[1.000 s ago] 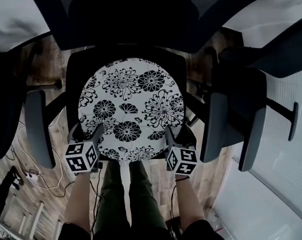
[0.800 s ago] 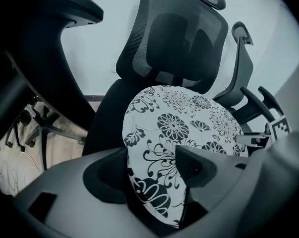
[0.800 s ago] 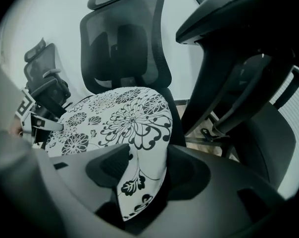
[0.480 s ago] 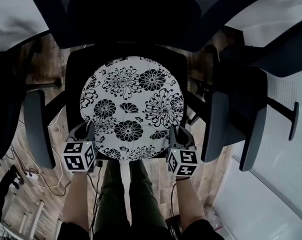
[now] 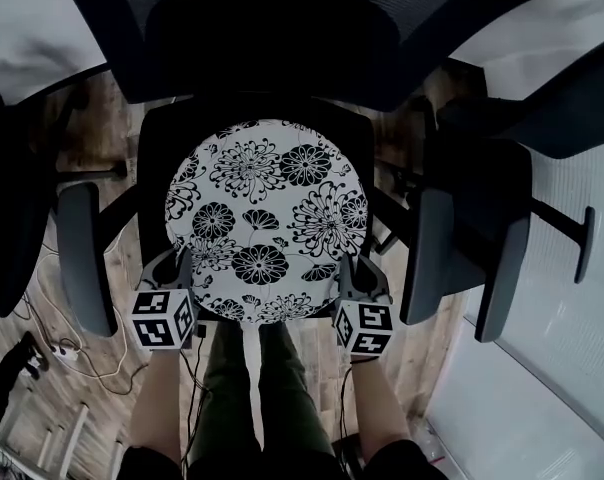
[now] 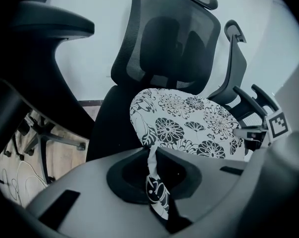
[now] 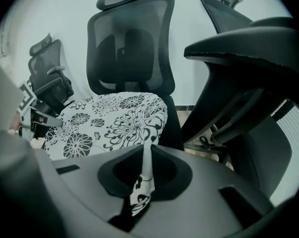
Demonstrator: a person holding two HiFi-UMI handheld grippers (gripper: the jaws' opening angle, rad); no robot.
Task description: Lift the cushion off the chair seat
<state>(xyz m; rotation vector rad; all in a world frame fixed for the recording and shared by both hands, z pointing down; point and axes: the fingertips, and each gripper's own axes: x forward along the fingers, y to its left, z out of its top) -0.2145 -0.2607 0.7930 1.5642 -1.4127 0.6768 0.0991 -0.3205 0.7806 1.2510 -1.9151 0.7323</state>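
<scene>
A round white cushion (image 5: 267,218) with black flower print lies on the black seat (image 5: 154,158) of an office chair. My left gripper (image 5: 182,271) has just closed its jaws on the cushion's near-left edge. My right gripper (image 5: 346,273) has just closed on the near-right edge. In the left gripper view the cushion (image 6: 189,118) spreads ahead, and a fold of its fabric is pinched in the left gripper (image 6: 152,157). The right gripper view shows the cushion (image 7: 115,118) with its edge squeezed flat in the right gripper (image 7: 146,155).
The chair's mesh backrest (image 5: 272,28) rises behind the cushion, and grey armrests (image 5: 82,258) (image 5: 427,253) flank it. Another black chair (image 5: 522,208) stands close on the right. The person's legs (image 5: 252,398) are at the seat's front. Cables (image 5: 62,353) lie on the wooden floor.
Both grippers stood open around the cushion's near edge a second ago; both have since shut on it. The hands have stayed where they were.
</scene>
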